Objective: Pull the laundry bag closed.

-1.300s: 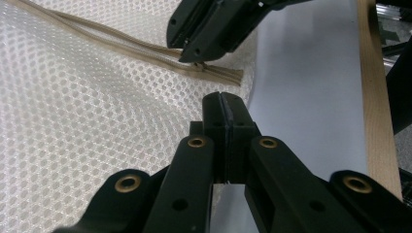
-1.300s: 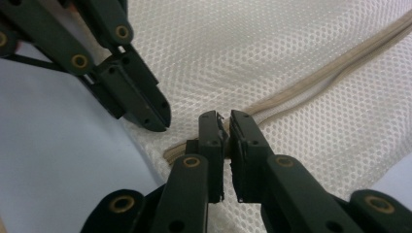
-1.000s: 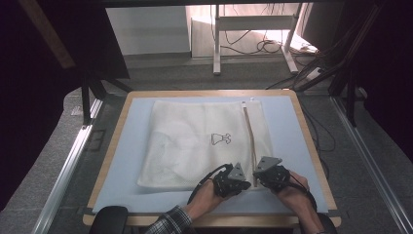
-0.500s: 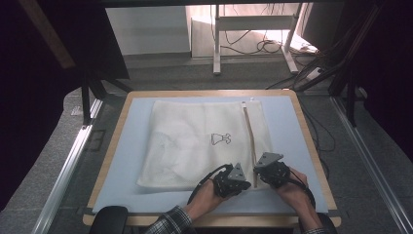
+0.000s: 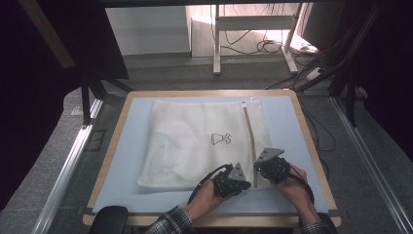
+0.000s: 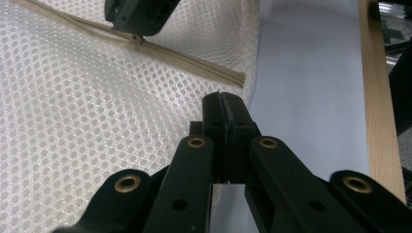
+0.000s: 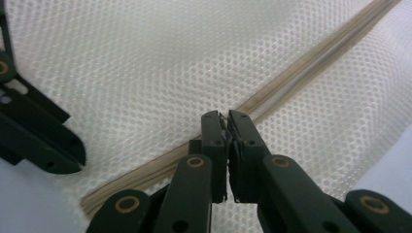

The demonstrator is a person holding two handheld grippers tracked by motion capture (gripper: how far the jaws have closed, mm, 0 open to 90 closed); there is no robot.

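Centrally on the pale blue table (image 5: 126,161) lies one white mesh laundry bag (image 5: 195,141), flat, with one tan zipper (image 5: 249,134) along its right side. Two grippers work at the bag's near right corner. The left gripper (image 6: 224,99) is clamped on the corner fabric; the right gripper (image 7: 226,119) pinches something small at the zipper, probably its pull. The bag looks light, soft and floppy, best held by the hem.

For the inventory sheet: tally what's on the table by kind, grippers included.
White mesh laundry bag with beige zipper: 1
Black handheld grippers, left and right: 2
Total: 3
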